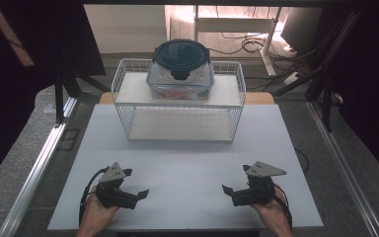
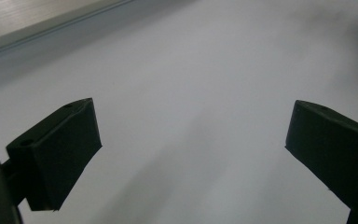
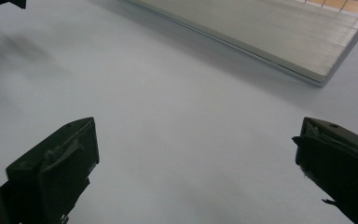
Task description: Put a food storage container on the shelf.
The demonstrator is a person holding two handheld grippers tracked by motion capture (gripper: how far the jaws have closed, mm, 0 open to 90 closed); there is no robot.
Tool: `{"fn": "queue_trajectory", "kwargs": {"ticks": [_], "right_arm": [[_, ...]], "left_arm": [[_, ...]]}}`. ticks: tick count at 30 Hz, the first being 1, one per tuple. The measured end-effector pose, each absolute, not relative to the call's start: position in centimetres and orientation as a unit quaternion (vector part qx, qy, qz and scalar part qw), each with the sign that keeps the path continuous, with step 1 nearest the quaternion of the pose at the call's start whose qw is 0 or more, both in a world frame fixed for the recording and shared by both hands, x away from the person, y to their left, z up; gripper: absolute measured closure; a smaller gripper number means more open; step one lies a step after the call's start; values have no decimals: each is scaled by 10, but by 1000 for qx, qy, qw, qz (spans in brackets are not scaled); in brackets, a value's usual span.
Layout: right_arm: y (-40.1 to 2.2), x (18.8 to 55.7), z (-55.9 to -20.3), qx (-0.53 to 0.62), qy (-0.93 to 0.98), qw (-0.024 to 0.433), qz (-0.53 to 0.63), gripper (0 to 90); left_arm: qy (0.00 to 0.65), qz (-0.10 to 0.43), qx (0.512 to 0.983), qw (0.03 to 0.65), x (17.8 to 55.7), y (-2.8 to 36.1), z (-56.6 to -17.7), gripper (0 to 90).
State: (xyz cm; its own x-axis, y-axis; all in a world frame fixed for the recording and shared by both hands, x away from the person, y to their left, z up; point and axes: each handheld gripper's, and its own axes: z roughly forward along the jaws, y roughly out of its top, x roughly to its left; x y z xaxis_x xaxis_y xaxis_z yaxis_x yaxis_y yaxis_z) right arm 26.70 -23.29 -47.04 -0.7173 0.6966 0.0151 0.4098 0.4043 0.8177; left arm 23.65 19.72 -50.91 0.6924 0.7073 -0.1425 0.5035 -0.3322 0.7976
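We hold the left gripper (image 1: 140, 193) near the desk's near-left corner and the right gripper (image 1: 225, 189) near its near-right corner, both low over the white desk (image 1: 187, 168), tips turned inward toward each other. In each gripper view the two black jaws stand wide apart with nothing between them. The thing we take to be in hand, the clear container (image 1: 180, 79) with its dark round lid (image 1: 181, 54), sits on the upper shelf of the white wire rack (image 1: 123, 74) at the desk's far edge, well apart from both grippers and straight ahead, roughly midway between them, so neither hand is clearly nearer. Its body looks slightly wider across the desk than deep, which in our judgement suits a grasp from both sides. The high view gives us the container and something orange inside it, too blurred to name; the right gripper view shows instead the edge of the rack's lower board (image 3: 279, 37), while the left gripper view looks on bare desk surface.
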Motion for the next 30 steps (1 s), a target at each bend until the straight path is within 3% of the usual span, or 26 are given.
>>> {"fn": "queue_trajectory", "kwargs": {"ticks": [30], "right_arm": [[-247, 250, -504, 359, 848, 157, 357, 0]], "left_arm": [[396, 92, 832, 377, 225, 200, -535, 17]]}}
